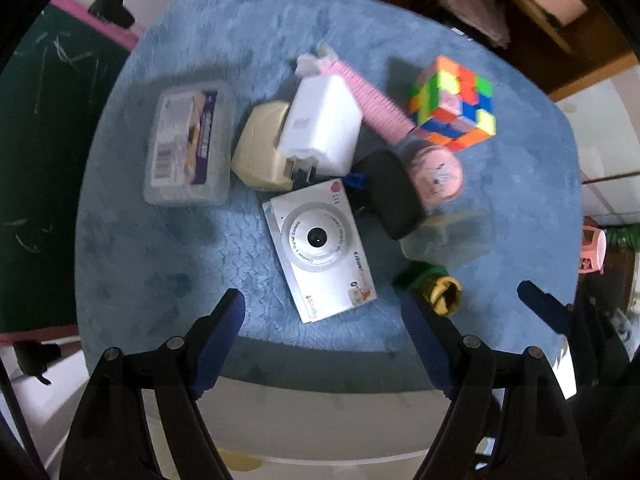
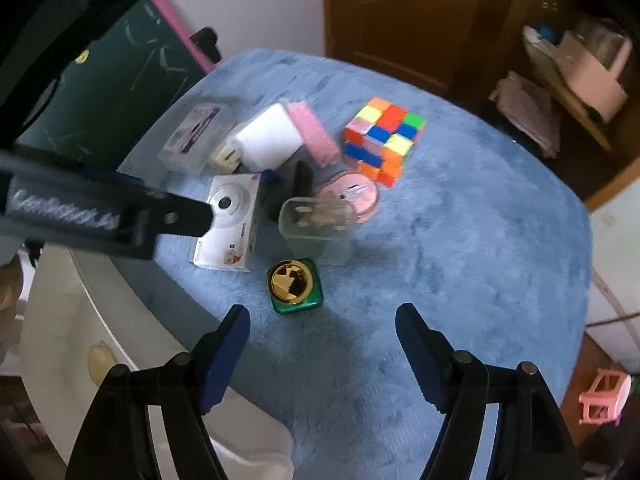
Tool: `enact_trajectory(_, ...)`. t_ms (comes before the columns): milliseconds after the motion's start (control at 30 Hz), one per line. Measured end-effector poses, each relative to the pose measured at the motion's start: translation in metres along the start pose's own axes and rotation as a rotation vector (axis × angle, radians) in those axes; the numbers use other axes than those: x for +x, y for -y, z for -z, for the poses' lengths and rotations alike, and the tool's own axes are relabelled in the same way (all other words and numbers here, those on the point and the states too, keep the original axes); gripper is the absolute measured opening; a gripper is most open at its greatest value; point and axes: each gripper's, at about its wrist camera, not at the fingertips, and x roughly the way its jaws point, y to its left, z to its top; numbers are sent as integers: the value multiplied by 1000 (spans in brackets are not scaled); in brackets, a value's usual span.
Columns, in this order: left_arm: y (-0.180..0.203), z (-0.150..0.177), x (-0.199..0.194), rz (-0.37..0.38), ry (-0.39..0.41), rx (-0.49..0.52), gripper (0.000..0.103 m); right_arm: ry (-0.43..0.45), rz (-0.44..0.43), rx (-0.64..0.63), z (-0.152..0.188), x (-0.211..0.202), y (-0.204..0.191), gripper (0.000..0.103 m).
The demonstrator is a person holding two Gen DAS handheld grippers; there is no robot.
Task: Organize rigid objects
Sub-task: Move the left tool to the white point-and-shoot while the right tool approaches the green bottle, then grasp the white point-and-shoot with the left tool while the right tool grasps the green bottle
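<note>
A pile of rigid objects lies on a blue fuzzy mat (image 1: 140,248). A white digital camera (image 1: 320,246) lies flat just ahead of my open, empty left gripper (image 1: 322,306). Behind it are a white charger (image 1: 320,124), a cream block (image 1: 260,146), a pink comb (image 1: 376,98), a colour cube (image 1: 454,106), a pink round case (image 1: 438,174), a black object (image 1: 394,194) and a clear lidded box (image 1: 190,144). My right gripper (image 2: 322,318) is open and empty, just in front of a green bottle with a gold cap (image 2: 294,286). A clear cup (image 2: 316,232) stands behind the bottle.
The mat (image 2: 480,260) covers a white table whose front edge (image 2: 120,340) lies below my fingers. A green chalkboard (image 1: 40,140) stands to the left. A wooden cabinet (image 2: 400,12) and shelves are behind. A pink toy stool (image 2: 604,396) sits on the floor at the right.
</note>
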Motion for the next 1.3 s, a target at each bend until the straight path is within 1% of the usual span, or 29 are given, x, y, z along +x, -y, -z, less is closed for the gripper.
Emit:
enact_trajectory(267, 1, -8, 31, -21, -52, -65, 83, -37, -49, -42, -2, 35, -2, 76)
enact_trajectory(533, -2, -9, 59, -30, -120, -165, 83, -55, -85, -15, -6, 55, 3, 76)
enact_trajectory(567, -4, -8, 61, -32, -124, -177, 83, -57, -87, -14, -6, 56, 3, 75)
enact_trajectory(700, -7, -7, 64, -39, -117, -213, 83, -67, -99, -6, -7, 63, 2, 67)
enact_trajectory(833, -9, -8, 65, -42, -117, -225, 83, -59, -108, 2, -9, 65, 0, 67)
enact_trajectory(867, -6, -13, 64, -41, -118, -229, 83, -59, -109, 3, -10, 65, 1, 67)
enact_trajectory(933, -8, -14, 64, -40, -117, -232, 81, -58, -109, 1, -11, 66, -4, 67)
enact_trajectory(967, -9, -12, 63, -44, -114, -231, 79, -61, -106, -2, -12, 68, -5, 63)
enact_trajectory(1000, -10, -13, 62, -52, -111, -231, 76, -68, -100, -6, -13, 69, -9, 55)
enact_trajectory(1033, -11, -13, 61, -48, -106, -227, 72, -84, -95, -10, -13, 73, -13, 52)
enact_trajectory(1067, -12, -14, 60, -49, -103, -216, 69, -99, -89, -12, -14, 76, -15, 50)
enact_trajectory(1100, -13, -14, 57, -50, -99, -202, 61, -96, -78, -18, -14, 76, -17, 45)
enact_trajectory(1133, -13, -14, 55, -53, -93, -189, 61, -94, -80, -27, -14, 75, -20, 42)
enact_trajectory(1300, -27, -7, 46, 0, -95, -205, 61, -108, -75, -8, -14, 74, -26, 42)
